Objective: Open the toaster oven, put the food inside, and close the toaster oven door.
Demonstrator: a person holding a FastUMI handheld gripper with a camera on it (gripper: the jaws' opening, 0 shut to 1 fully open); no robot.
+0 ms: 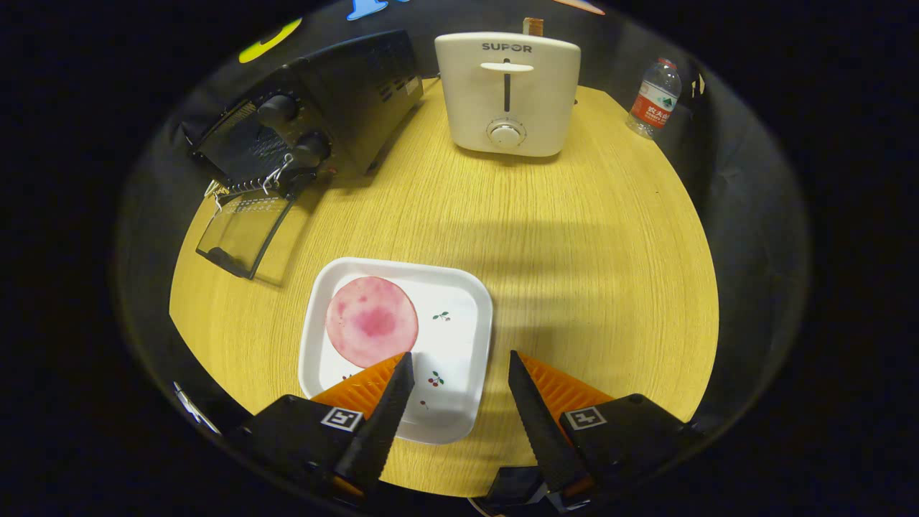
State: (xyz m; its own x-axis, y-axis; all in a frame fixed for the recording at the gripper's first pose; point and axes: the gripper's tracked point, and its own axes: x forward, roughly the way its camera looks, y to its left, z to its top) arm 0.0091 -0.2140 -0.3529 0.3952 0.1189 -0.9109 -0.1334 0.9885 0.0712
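In the gripper view, the gripper (pixel 459 362) hung over the wooden table (pixel 589 237) with its fingers spread apart, holding nothing. A round pink slice of food (pixel 371 321) lay on a white plate (pixel 459 316) just ahead of the left finger. Beyond, the black toaster oven (pixel 323 115) stood with its glass door (pixel 244 231) dropped open beside a white toaster (pixel 508 93), and a water bottle (pixel 653 99) stood far right.

The white toaster (pixel 507 93) carries the brand "SUPOR" on its front. The bottle (pixel 653 98) label's print is too small to read.
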